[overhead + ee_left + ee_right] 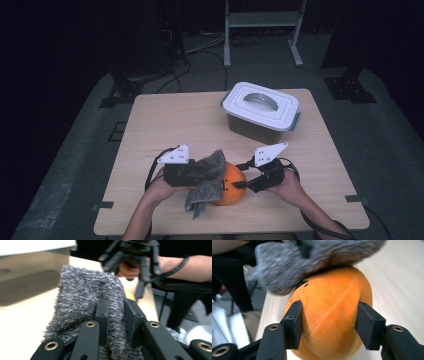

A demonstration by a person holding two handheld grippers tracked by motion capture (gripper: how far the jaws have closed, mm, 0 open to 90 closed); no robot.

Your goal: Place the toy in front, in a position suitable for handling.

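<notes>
Right tool clamps the orange plush ball at the surface's near edge, apparently steadying it, while left tool, clamped on grey fuzzy cloth, drapes it over the ball's top.

I see a bright orange plush ball with faint diagonal seams and small dark dots, under a fuzzy cloth flecked grey and white. Both grippers' fingers are matte black with brass-coloured rivets. The surface is pale wood; the box has a white lid over a translucent grey body.
</notes>
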